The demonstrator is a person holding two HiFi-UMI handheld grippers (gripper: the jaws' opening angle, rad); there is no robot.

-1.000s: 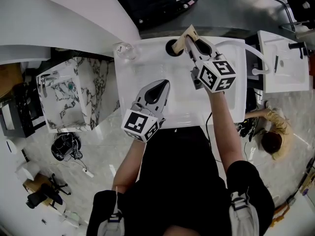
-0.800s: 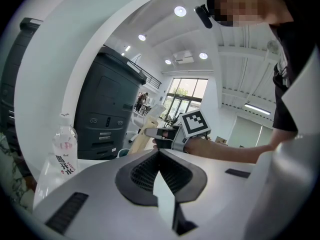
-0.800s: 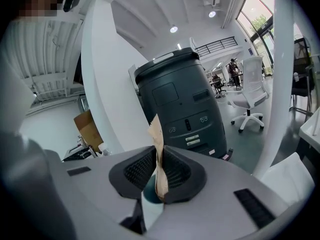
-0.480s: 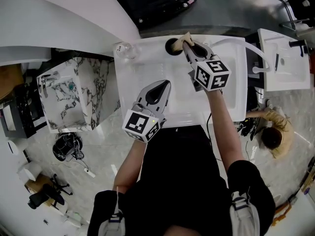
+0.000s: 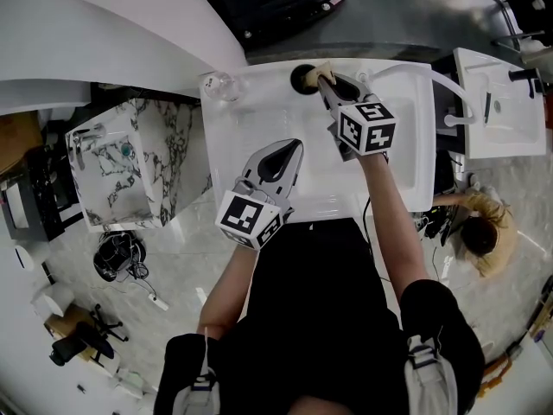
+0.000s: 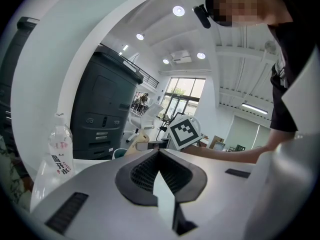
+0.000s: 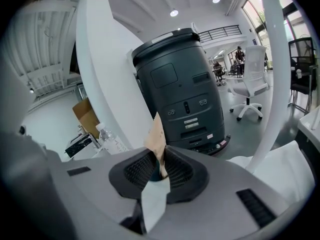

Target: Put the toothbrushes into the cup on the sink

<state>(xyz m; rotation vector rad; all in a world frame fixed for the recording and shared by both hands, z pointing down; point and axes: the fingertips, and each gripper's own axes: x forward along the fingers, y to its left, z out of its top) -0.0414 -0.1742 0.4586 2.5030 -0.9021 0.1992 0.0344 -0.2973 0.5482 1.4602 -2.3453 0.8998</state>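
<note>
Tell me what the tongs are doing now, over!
Right tongs shut on wrapped toothbrush, at rim of the cup. Left tongs shut, empty, over the sink. Nothing blocking the cup.

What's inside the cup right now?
From the head view the cup shows only a dark interior. The right gripper and its tan toothbrush packet overlap its right edge; contents cannot be told.

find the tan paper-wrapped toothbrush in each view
Head view: tan paper-wrapped toothbrush top centre, in the right tongs, by the dark round cup.
Left gripper view: small, centre-left.
Right gripper view: centre, sticking up between the tongs.
Shared landmark: clear plastic water bottle.
</note>
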